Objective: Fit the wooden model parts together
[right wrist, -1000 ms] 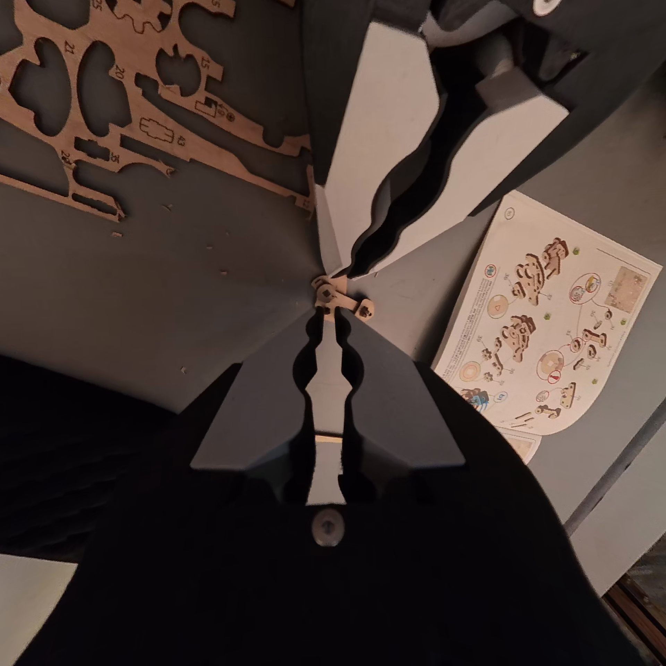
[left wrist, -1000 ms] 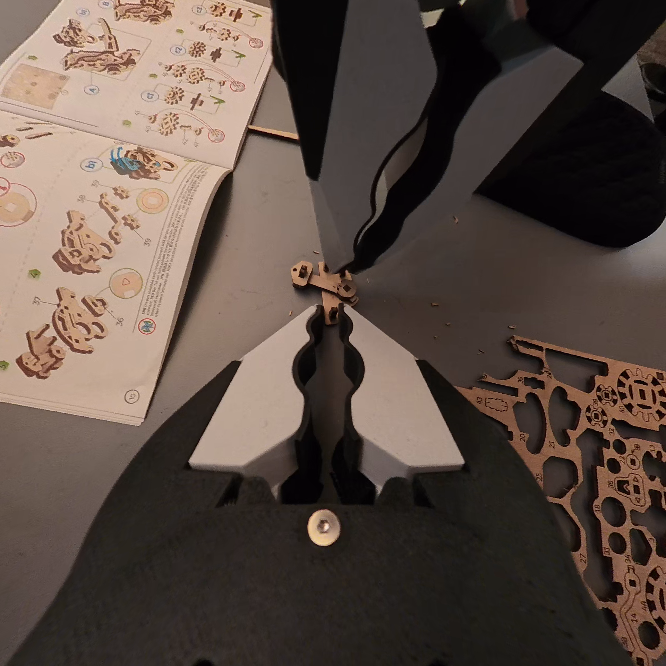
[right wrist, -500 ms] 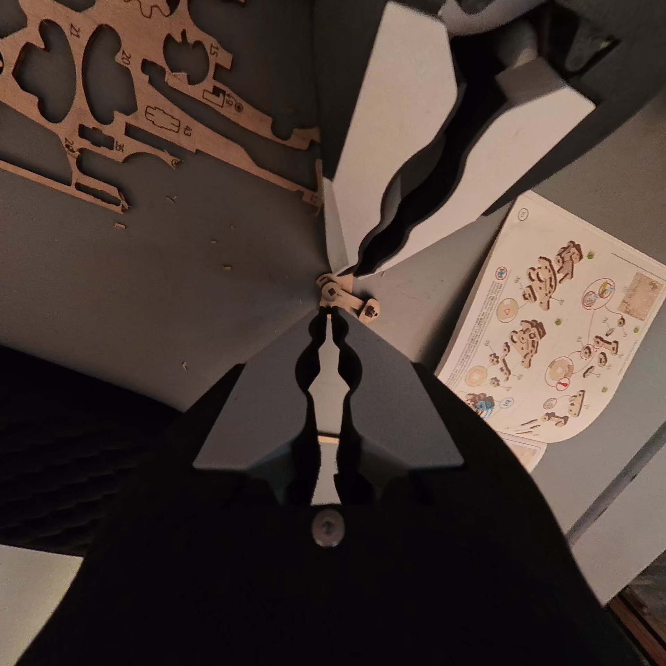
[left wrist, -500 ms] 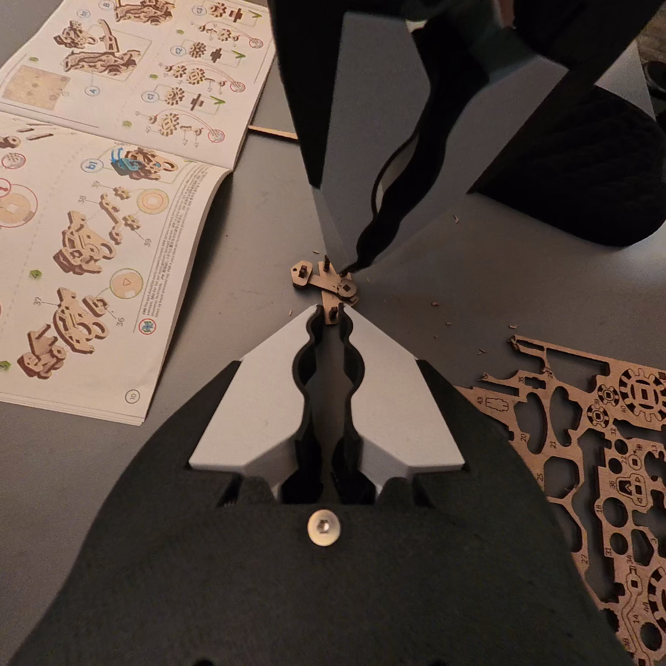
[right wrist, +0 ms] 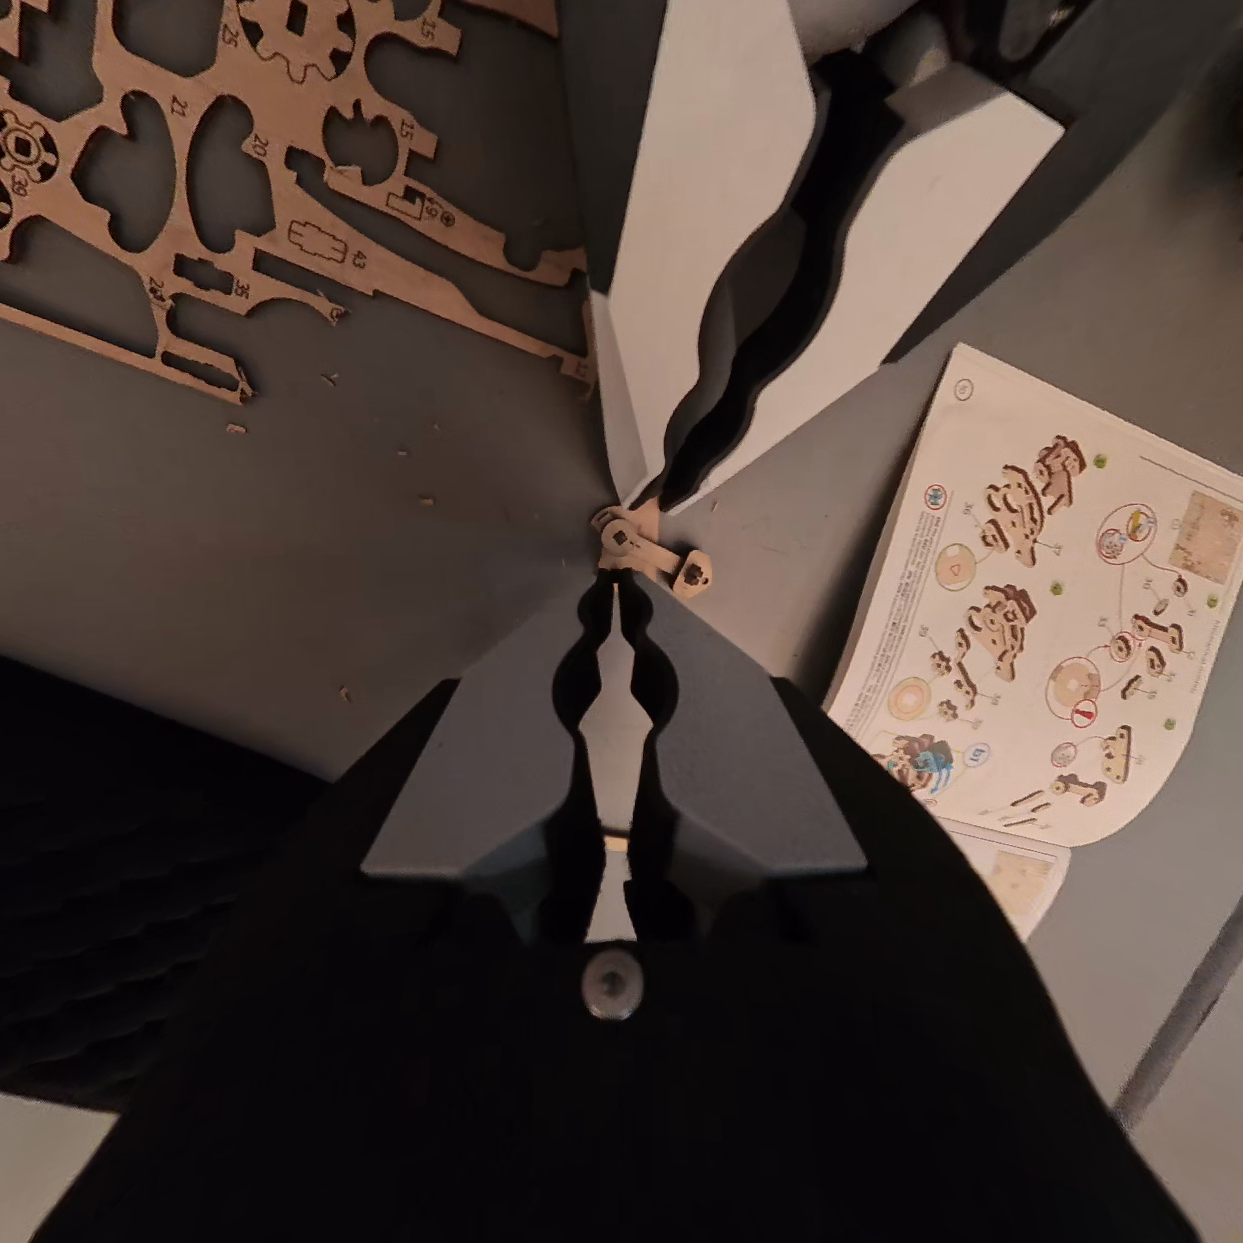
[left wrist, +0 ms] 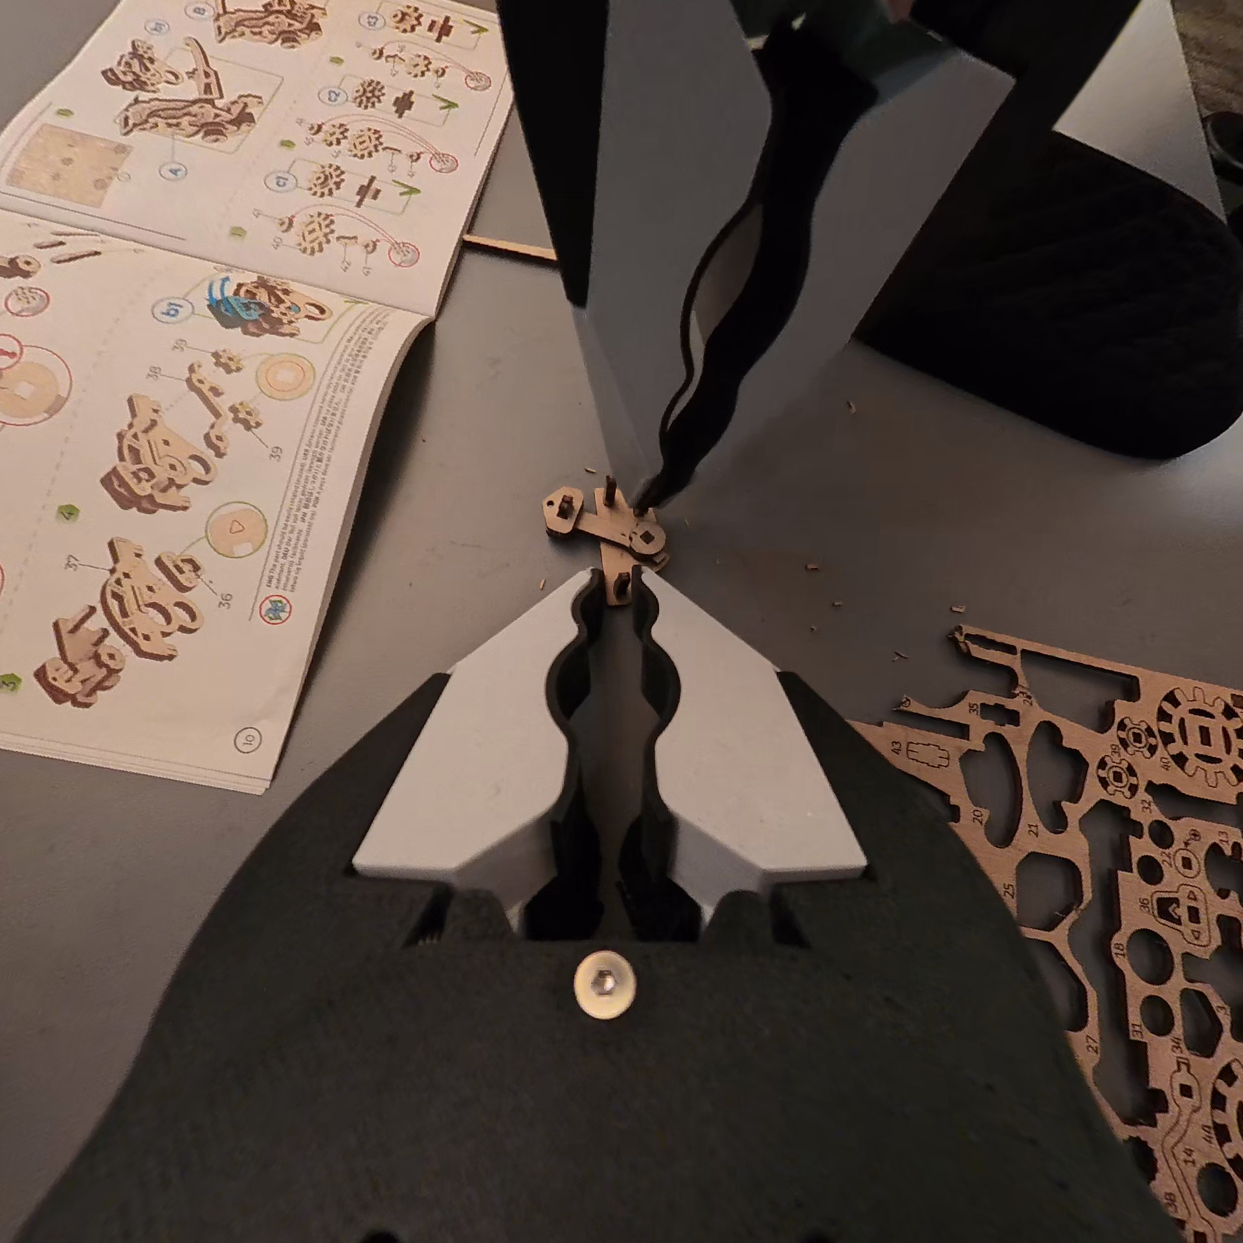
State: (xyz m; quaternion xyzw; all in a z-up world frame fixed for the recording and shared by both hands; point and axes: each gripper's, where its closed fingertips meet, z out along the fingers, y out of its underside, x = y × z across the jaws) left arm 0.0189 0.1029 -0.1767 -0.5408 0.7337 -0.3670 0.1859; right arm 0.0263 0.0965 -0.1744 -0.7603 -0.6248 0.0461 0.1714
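Observation:
A small wooden assembly (left wrist: 609,531) of flat laser-cut pieces with pegs sits just above the grey table (left wrist: 874,538). My left gripper (left wrist: 617,584) is shut on the assembly's near tab. My right gripper (left wrist: 640,499) comes down from the top and is shut on the far end of the assembly. In the right wrist view the assembly (right wrist: 639,546) lies between my right gripper (right wrist: 615,580) below and my left gripper (right wrist: 647,503) above. An arm with a hexagonal end (right wrist: 693,577) sticks out to the side.
An open instruction booklet (left wrist: 202,350) lies to the left, and also shows in the right wrist view (right wrist: 1049,639). A wooden sheet with cut-outs (left wrist: 1076,841) lies to the right. A black padded object (left wrist: 1076,303) sits at the far right. A thin stick (left wrist: 511,247) and wood crumbs lie on the table. My left and right fingertips are right by each other.
The right gripper has tilted and shifted slightly, and its fingertips have closed in tighter. The left gripper and the assembly have barely moved.

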